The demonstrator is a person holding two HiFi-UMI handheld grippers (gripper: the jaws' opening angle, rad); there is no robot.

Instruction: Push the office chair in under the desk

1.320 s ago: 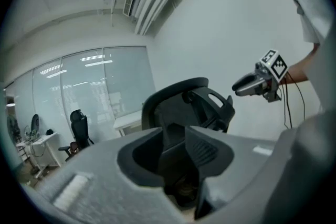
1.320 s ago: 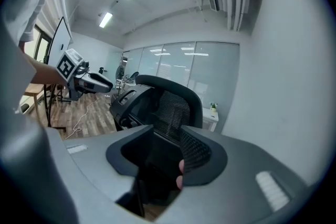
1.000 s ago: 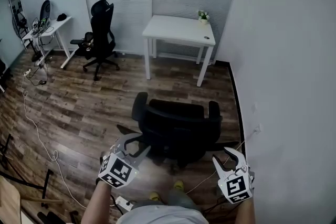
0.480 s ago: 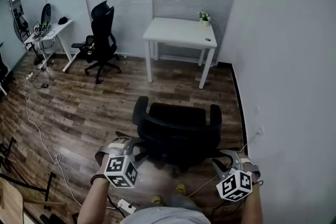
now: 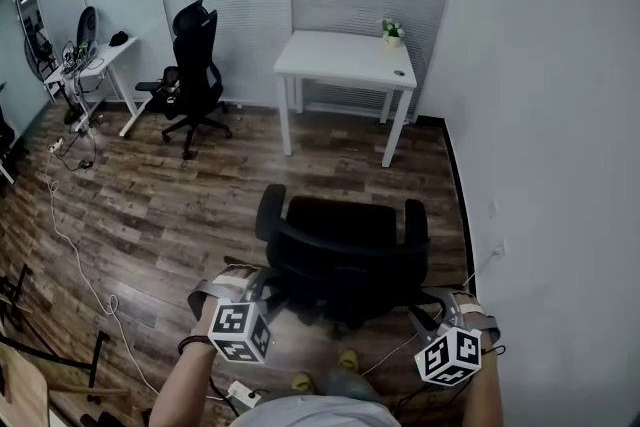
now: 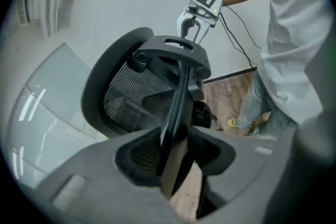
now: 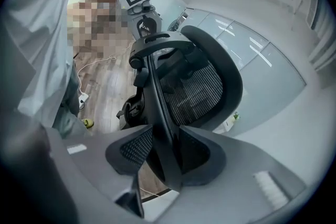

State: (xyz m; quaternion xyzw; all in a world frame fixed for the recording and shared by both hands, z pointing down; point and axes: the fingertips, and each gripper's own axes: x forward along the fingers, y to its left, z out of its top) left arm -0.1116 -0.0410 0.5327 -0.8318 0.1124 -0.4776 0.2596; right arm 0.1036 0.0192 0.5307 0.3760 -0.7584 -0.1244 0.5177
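Office chair [image 5: 342,247] backrest between jaws: left gripper [image 6: 177,140] closing, right gripper [image 7: 161,145] opening.

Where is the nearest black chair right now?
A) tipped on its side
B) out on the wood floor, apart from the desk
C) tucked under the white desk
B: the office chair stands upright with bare floor between it and the white desk.

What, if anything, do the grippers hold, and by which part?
Nothing clamped yet: the chair's backrest rim stands between both grippers' jaws, the left gripper just closing, the right gripper just opening.
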